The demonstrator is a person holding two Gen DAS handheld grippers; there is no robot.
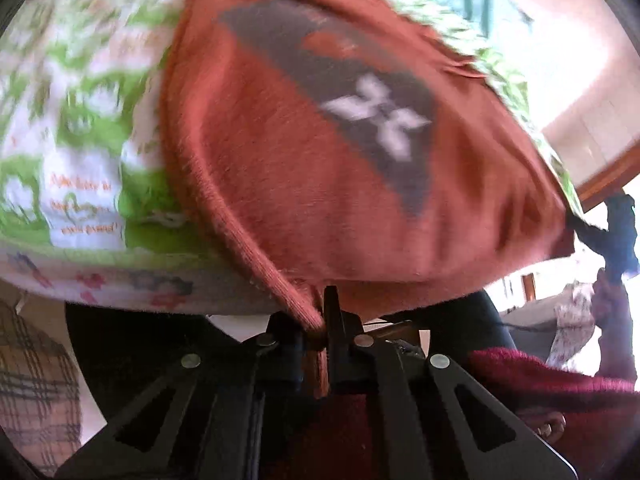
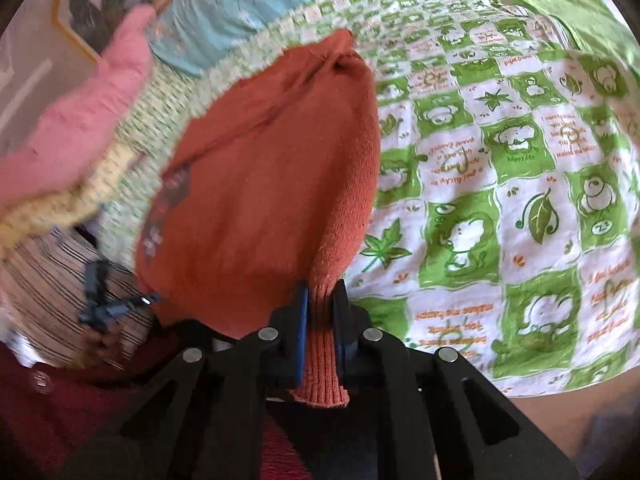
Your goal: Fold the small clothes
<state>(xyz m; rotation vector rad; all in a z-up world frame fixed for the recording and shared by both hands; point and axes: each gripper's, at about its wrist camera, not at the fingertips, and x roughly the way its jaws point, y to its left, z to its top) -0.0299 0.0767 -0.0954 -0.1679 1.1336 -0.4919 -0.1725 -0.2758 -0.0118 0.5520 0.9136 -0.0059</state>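
A small rust-orange knit sweater (image 1: 304, 184) with a dark band and a white cross motif lies over the green-and-white patterned bedsheet (image 1: 80, 132). My left gripper (image 1: 322, 316) is shut on its ribbed edge at the bed's near side. In the right wrist view the same sweater (image 2: 256, 200) stretches away from me, and my right gripper (image 2: 322, 300) is shut on its ribbed hem or cuff. The right gripper also shows at the far right of the left wrist view (image 1: 616, 224), holding the sweater's other corner. Both views are motion-blurred.
The bedsheet (image 2: 500, 200) spreads wide to the right. A pink garment (image 2: 88, 120), a yellowish cloth and a striped cloth (image 2: 48, 292) lie to the left. A light blue pillow (image 2: 224, 12) lies at the head. The person's dark red sleeve (image 1: 560, 396) is close by.
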